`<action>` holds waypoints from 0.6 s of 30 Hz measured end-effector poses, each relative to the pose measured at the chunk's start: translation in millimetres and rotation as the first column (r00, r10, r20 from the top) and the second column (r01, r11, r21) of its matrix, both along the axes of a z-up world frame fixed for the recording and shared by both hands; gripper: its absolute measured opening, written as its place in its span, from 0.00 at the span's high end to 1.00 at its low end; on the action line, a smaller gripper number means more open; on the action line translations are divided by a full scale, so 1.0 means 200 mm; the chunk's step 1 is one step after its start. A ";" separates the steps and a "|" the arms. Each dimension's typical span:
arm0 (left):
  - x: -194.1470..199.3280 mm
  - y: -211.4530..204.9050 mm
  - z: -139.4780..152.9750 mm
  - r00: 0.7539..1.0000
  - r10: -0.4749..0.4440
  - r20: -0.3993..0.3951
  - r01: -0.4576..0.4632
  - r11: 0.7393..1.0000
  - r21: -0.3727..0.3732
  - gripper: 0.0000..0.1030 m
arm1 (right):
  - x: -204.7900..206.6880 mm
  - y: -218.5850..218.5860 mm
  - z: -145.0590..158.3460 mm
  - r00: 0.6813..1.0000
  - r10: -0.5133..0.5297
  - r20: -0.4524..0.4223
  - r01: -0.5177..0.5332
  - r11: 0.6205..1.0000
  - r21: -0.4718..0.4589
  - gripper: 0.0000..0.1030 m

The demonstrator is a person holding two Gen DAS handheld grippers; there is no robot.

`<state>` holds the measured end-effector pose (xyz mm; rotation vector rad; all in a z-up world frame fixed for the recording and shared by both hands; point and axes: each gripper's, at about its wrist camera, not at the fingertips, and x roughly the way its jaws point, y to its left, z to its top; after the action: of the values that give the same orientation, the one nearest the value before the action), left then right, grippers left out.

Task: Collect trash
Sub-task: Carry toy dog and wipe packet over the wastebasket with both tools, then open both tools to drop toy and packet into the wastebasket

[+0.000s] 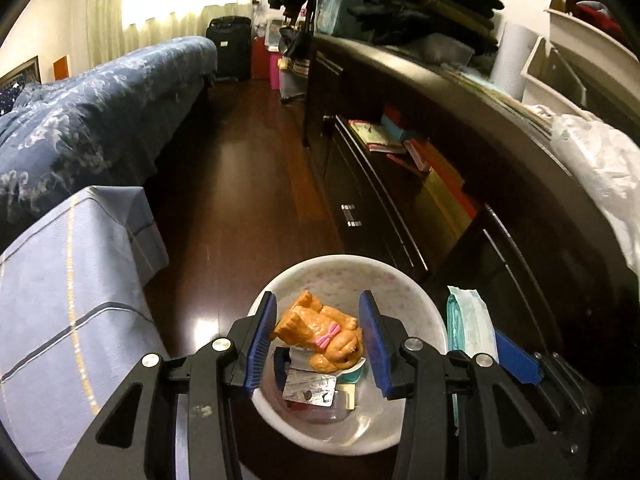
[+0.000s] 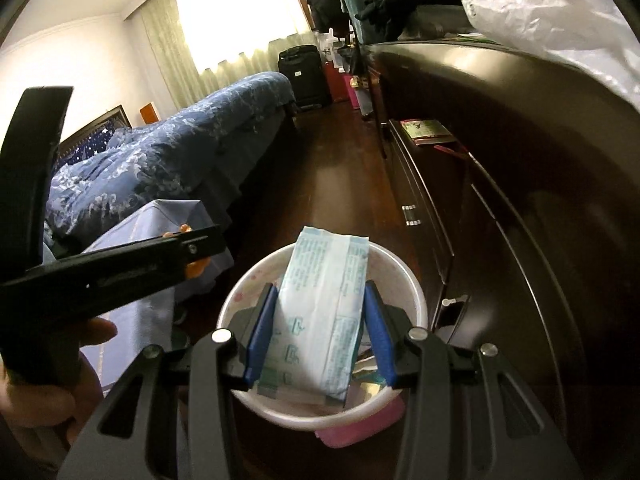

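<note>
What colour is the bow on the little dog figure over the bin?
Pink, on the orange dog figure; it shows best in the left wrist view.

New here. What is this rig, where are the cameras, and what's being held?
There is no robot. A person holds a two-finger clamp in each hand, and a fisheye camera on each clamp looks along its blue-padded fingers. One picture is the left clamp's view, the other the right's.

The left gripper is closed on an orange toy. The right gripper is closed on a white-teal packet. Both are over a white bin on the wooden floor, between a bed and a dark dresser. The bin already holds a foil blister pack and other scraps.

The right view also shows the person's hand on the left clamp.
</note>
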<state>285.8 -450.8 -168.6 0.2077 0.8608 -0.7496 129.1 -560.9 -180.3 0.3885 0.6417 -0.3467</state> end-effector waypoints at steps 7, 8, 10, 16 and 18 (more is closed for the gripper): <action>0.05 -0.02 0.00 1.000 0.016 -0.010 -0.016 0.999 -0.028 0.18 | 0.06 -0.04 -0.07 1.000 -0.004 0.000 0.004 1.000 0.008 0.43; 0.06 -0.02 0.00 1.000 0.017 -0.012 -0.017 0.999 -0.029 0.17 | 0.06 -0.05 -0.07 1.000 -0.008 0.001 0.008 1.000 0.009 0.42; 0.07 -0.01 0.01 1.000 0.024 -0.014 -0.024 0.999 -0.035 0.13 | 0.06 -0.05 -0.08 1.000 -0.018 -0.001 0.018 1.000 0.009 0.41; 0.05 0.08 0.06 0.998 0.060 -0.004 -0.060 0.997 -0.053 0.08 | 0.03 -0.01 -0.05 1.000 -0.020 0.000 0.020 1.000 -0.011 0.38; 0.03 0.12 0.08 0.997 0.075 0.000 -0.075 0.996 -0.054 0.07 | 0.02 0.02 -0.03 1.000 -0.018 -0.001 0.018 1.000 -0.016 0.35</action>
<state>292.4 -425.8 -152.4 0.1275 0.8407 -0.7015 132.8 -556.9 -186.8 0.3788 0.6361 -0.3693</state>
